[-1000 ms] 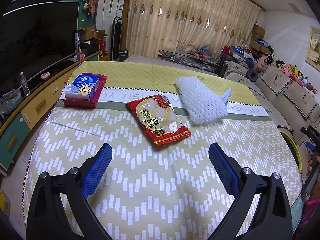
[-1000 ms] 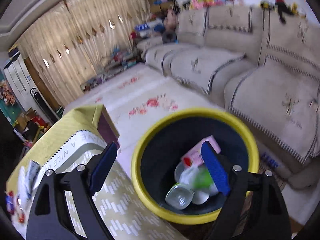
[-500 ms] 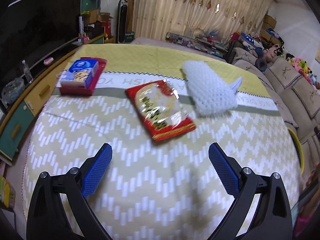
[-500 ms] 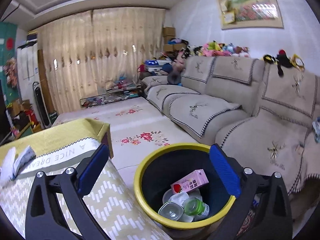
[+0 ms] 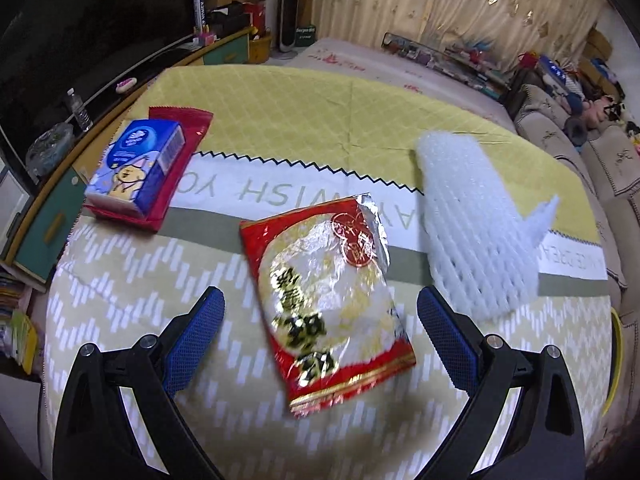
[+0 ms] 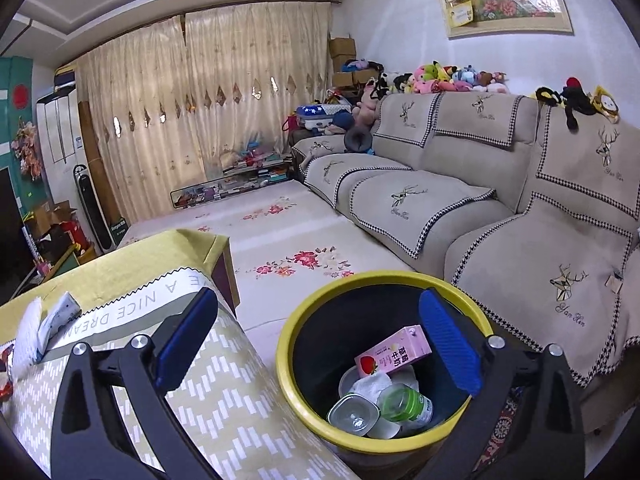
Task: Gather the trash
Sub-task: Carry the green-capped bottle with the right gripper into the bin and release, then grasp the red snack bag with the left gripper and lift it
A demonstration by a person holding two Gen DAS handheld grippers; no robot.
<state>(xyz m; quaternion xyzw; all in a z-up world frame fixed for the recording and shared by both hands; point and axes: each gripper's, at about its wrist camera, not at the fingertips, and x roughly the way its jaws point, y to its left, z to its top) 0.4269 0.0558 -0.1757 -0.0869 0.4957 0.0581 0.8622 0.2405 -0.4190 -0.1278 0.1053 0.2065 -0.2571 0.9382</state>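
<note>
A red snack wrapper [image 5: 326, 300] lies flat on the patterned table cloth [image 5: 120, 300]. My left gripper [image 5: 320, 332] hangs open just above its near half, one blue pad on each side, not touching. A white foam net [image 5: 476, 224] lies to the wrapper's right. My right gripper [image 6: 318, 336] stands open and empty above the near rim of a yellow-rimmed trash bin [image 6: 304, 312] beside the table. Inside the bin are a pink milk carton [image 6: 394, 350], a green bottle [image 6: 408, 402], a clear cup [image 6: 354, 414] and crumpled white paper.
A blue tissue pack [image 5: 136, 164] rests on a red packet [image 5: 176, 160] at the table's left. A cabinet [image 5: 52, 216] runs along the left side. A beige sofa [image 6: 500, 208] stands behind the bin, with a flowered rug [image 6: 288, 236] on the floor.
My left gripper has moved forward and tilted down over the red wrapper, which now lies between its fingers. The right gripper's view lifted from looking into the bin to the room, its jaws spreading wider.
</note>
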